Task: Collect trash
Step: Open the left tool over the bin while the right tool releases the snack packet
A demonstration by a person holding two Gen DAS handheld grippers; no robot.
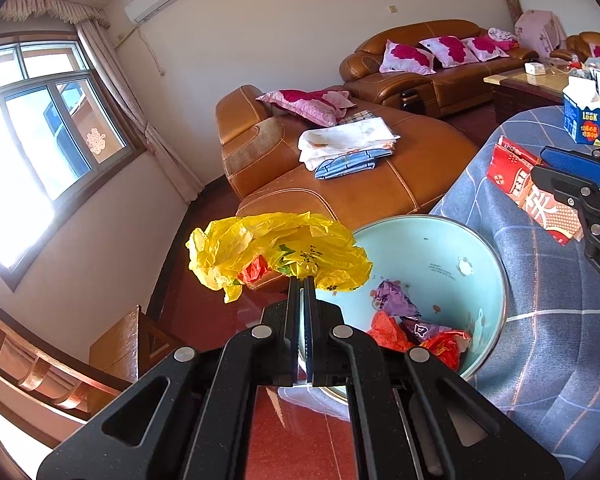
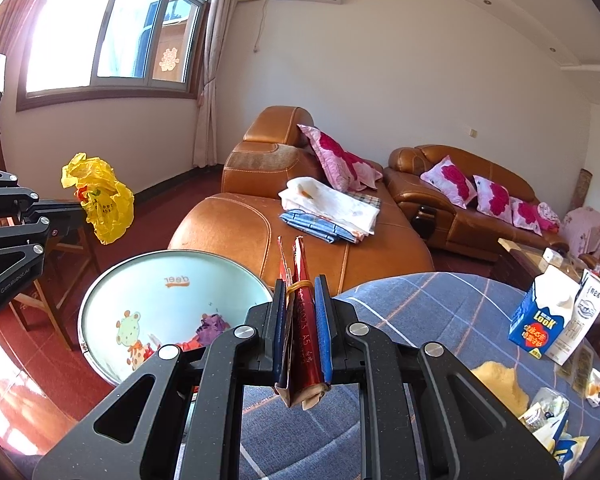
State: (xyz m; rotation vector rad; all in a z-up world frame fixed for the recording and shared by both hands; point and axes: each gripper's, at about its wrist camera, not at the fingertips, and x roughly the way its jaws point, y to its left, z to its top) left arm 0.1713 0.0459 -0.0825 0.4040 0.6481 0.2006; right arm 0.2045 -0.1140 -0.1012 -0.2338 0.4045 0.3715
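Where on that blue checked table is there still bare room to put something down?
Bare cloth lies between the right hand-held gripper and the blue carton. The near right corner is crowded with wrappers and a yellow crumb pile.

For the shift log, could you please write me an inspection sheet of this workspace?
Surface: table under blue checked cloth.
Job's things: crumpled yellow plastic bag; flat red foil packet; pale blue round bin holding wrappers.
Clutter: blue milk carton, torn wrappers.
Grippers: left tool shut on bag; right tool shut on packet.
Cables: nothing seen.
Surroundings: brown leather sofa, window.
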